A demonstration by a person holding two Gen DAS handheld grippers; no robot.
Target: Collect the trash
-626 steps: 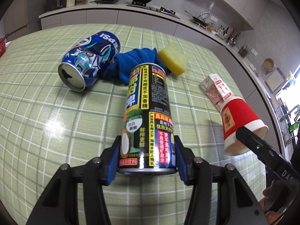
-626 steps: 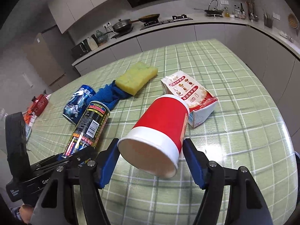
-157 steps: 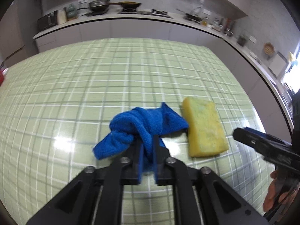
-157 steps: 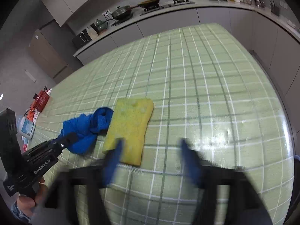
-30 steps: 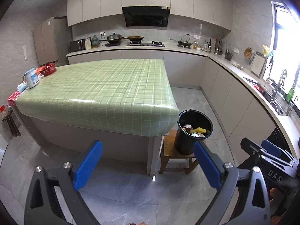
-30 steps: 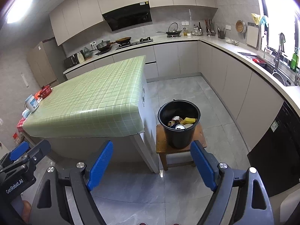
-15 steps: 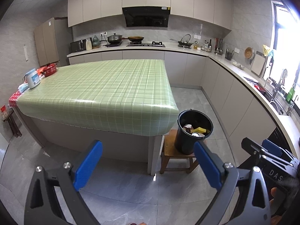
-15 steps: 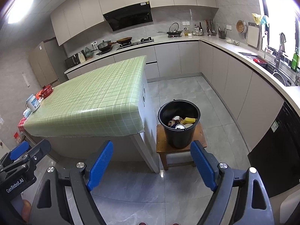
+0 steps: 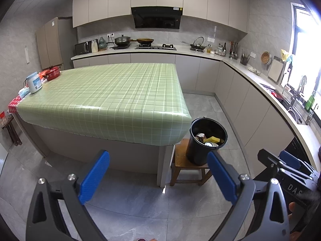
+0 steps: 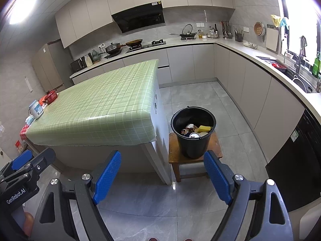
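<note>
A black bucket [image 9: 197,154] stands on a small wooden stool [image 9: 180,163] by the near right corner of the table; it also shows in the right wrist view [image 10: 192,146]. Inside it lie a yellow sponge [image 10: 204,128], a can [image 10: 194,135] and other trash. My left gripper [image 9: 158,176] is open and empty, held well back from the table over the floor. My right gripper [image 10: 161,175] is open and empty, also far back, with the bucket ahead of it.
The green checked table [image 9: 104,98] carries a white jar [image 9: 34,82] and a red pot [image 9: 51,73] at its far left edge. Kitchen counters [image 10: 260,60] run along the back and right. A black appliance [image 10: 297,170] stands at right. Grey tiled floor lies around the stool.
Almost nothing has moved in the last second; both grippers stay open and held back. Much earlier they held a can, a cup and the blue cloth on the table.
</note>
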